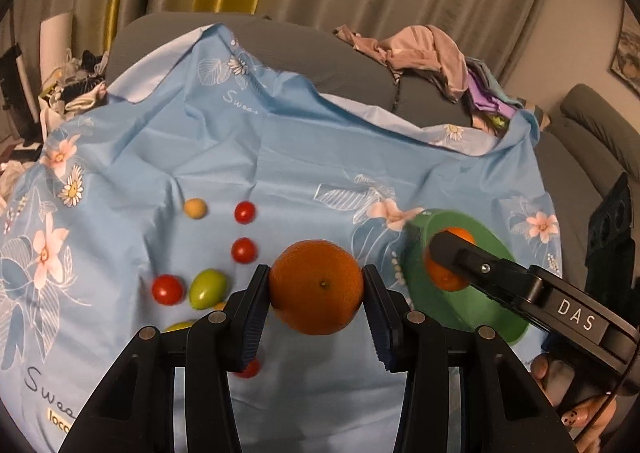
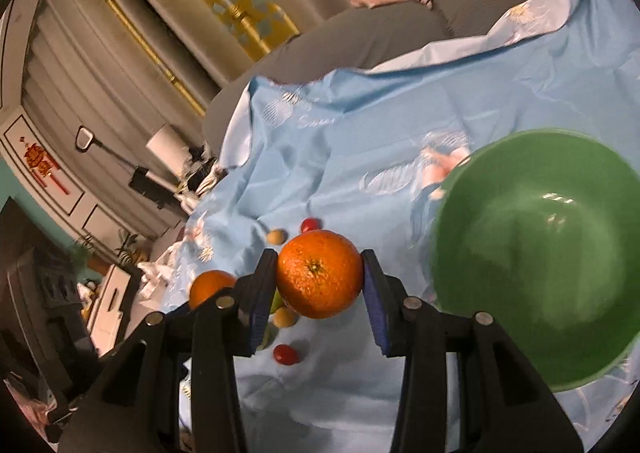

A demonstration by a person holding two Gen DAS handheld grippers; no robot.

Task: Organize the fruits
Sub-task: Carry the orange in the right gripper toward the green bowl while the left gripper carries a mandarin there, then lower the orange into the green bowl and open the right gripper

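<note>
Each tool grips an orange of its own, lifted clear of the blue flowered sheet (image 1: 280,149) that covers the bed. The left tool (image 1: 316,293) is clenched on a large orange (image 1: 316,287), its two dark pads pressing the fruit's sides. The right tool (image 2: 320,281) is likewise clenched on a second orange (image 2: 320,279), stem end facing the camera; seen from the left wrist, that tool and its orange hang over the green bowl (image 1: 496,317), which sits on the sheet toward the bed's right edge. From the right wrist the bowl (image 2: 536,253) looks empty inside. Small fruits lie loose on the sheet toward the left side of the bed: three red cherry tomatoes (image 1: 245,212) and a yellow one (image 1: 195,208), plus a green one (image 1: 208,288) touching a red one. Crumpled clothes (image 1: 424,53) lie at the bed's far edge.
</note>
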